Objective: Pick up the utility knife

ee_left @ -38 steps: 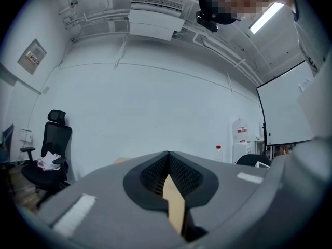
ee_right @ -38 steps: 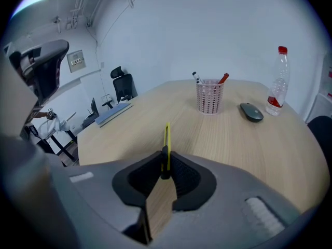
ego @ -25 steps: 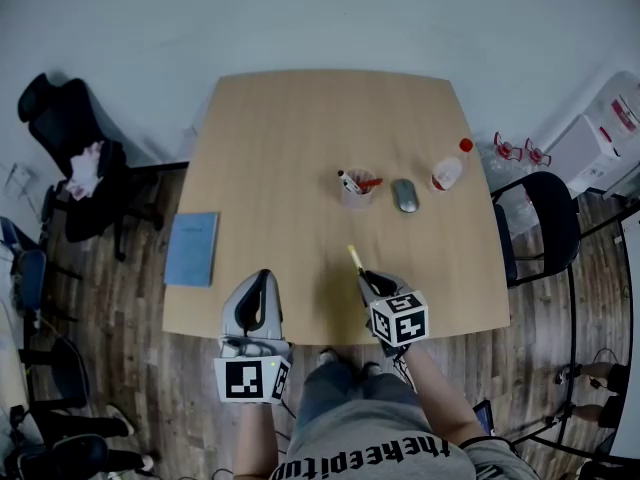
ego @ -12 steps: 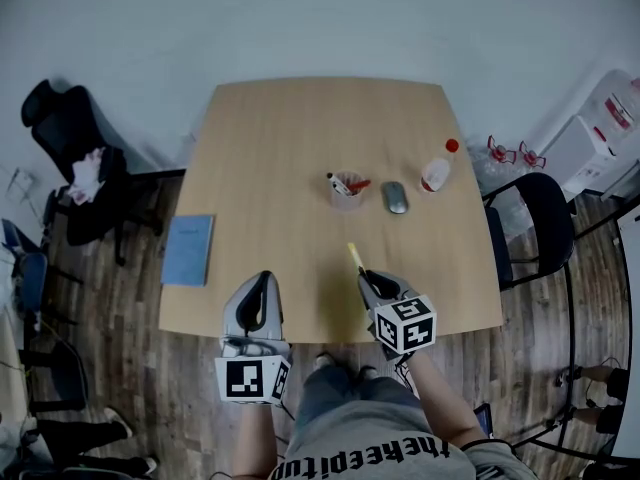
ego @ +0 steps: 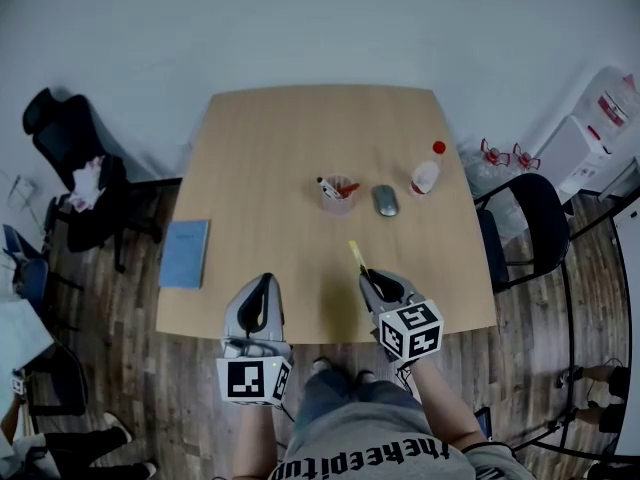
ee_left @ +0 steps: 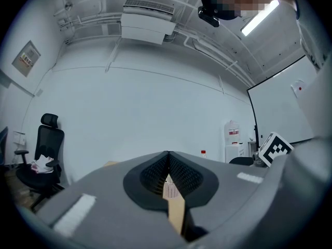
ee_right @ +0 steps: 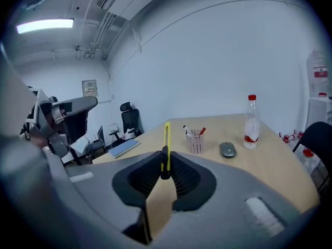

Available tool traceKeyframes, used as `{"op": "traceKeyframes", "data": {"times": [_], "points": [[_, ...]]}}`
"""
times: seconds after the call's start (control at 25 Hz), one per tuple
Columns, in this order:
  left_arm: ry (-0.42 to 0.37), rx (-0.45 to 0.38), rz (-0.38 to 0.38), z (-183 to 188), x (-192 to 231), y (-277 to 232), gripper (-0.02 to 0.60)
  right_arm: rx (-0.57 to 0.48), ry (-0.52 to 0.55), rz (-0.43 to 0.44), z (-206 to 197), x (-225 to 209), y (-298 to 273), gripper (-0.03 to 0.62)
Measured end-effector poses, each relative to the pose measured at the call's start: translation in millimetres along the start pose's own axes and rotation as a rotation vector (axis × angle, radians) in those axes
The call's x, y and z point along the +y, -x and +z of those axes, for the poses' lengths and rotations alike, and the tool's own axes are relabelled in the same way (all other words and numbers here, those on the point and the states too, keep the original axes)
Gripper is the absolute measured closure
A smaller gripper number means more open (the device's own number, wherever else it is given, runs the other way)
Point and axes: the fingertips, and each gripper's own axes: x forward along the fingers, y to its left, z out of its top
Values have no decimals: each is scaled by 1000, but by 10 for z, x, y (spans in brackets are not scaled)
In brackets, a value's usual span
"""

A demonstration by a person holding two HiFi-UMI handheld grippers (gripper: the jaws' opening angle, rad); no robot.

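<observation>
Yellow utility knife [ee_right: 166, 138], thin and flat-sided, stands on edge between the ribbed black pads of the right gripper [ego: 370, 278], which pinch its lower end; the blade end points toward 12 o'clock, off the wood

Left gripper [ego: 262, 282] sits at our 7 o'clock by the near table edge, its grey jaws pressed together with nothing between them. We see the two grippers well apart, with bare board between

Table [ego: 280, 158]: pale wood-grain top, smooth, rounded corners. Its far half toward 12 o'clock is bare and gives wide room. The near edge runs just under both grippers

Cluster at 1 o'clock, well ahead of the knife:
- mesh pen cup [ego: 337, 194], pinkish, pens sticking out
- grey oval mouse [ego: 385, 200], just beside the cup
- clear plastic bottle [ego: 426, 176] with a red cap, upright, near the right edge

Blue notebook [ego: 185, 253], flat, at the 9 o'clock edge

Off the table: black office chair [ego: 70, 143] at 10 o'clock, black round-backed chair [ego: 545, 218] at 3 o'clock, dark plank floor all round
</observation>
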Motion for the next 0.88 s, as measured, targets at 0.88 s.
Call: {"op": "traceKeyframes", "data": {"times": [0.88], "points": [[-27, -12, -9, 108, -275, 72, 561, -194, 82, -16, 455, -20, 506, 539]]}}
